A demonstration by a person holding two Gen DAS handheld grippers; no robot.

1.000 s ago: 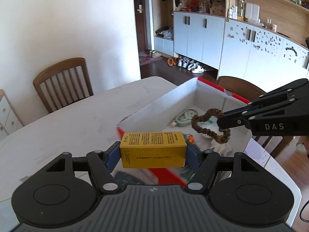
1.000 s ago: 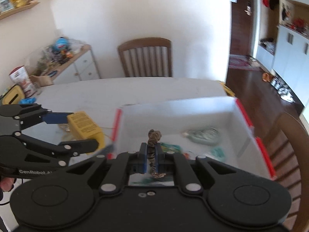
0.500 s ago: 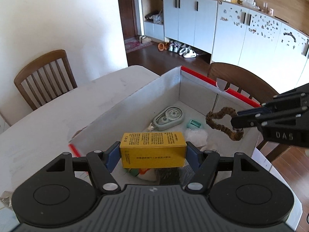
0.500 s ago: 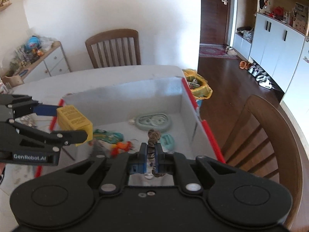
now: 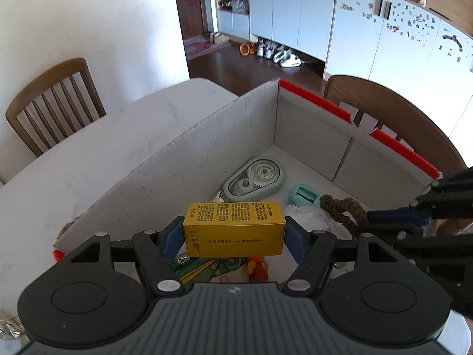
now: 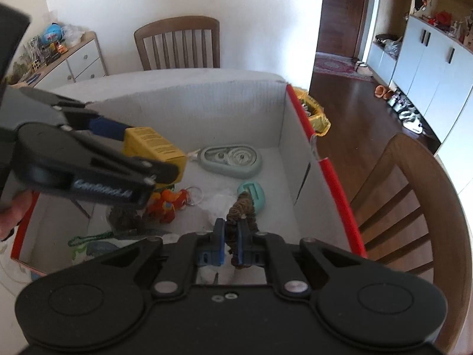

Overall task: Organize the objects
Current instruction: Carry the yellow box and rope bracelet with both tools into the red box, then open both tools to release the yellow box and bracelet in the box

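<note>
My left gripper [image 5: 233,230] is shut on a yellow box [image 5: 235,228], held lengthwise between its blue pads over the inside of a white cardboard box with red rim [image 5: 313,97]. The same yellow box [image 6: 153,146] and left gripper [image 6: 142,153] show at left in the right wrist view. My right gripper [image 6: 231,230] is shut on a brown braided hair tie [image 6: 241,207], also over the box; the hair tie [image 5: 343,210] hangs at right in the left wrist view. Inside lie a pale green tape dispenser [image 5: 254,179], a small teal item [image 5: 304,193] and an orange toy [image 6: 168,201].
The cardboard box [image 6: 334,177] stands on a white table [image 5: 88,159]. Wooden chairs stand at the far side [image 6: 177,44] and close to the box's right wall [image 6: 414,183]. A yellow bag [image 6: 316,115] lies beyond the box. Cabinets line the back wall.
Both grippers have moved forward and down, from the box's near edge to above its inside. The yellow box and the hair tie stay gripped.
</note>
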